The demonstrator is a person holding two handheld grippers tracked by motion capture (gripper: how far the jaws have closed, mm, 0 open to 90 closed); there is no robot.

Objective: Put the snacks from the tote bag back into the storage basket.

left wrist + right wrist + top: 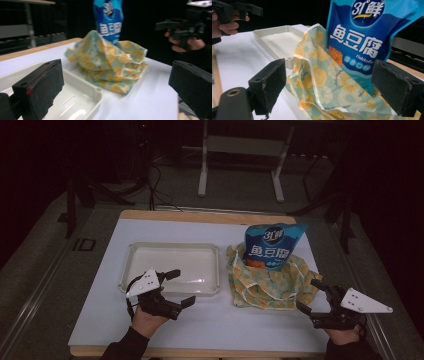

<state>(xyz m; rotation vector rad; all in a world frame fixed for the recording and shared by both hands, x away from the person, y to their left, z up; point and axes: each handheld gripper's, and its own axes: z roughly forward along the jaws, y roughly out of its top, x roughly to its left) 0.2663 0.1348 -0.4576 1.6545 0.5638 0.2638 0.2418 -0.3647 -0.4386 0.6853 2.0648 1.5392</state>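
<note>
At lower left of the high view a hand (146, 319) comes up from the bottom edge, sleeve dark, holding the left gripper (181, 287) level and pointing right, its jaws spread wide over the near right corner of the tray (131, 254), gripping nothing. At centre right the cloth (262, 287) lies crumpled on the table (100, 310), just beside the tray, with the blue pouch (272, 245) standing upright in its far folds. At lower right the other hand (345, 335) angles the right gripper (309, 295) up-left, jaws spread wide at the cloth's near right edge, holding nothing.
</note>
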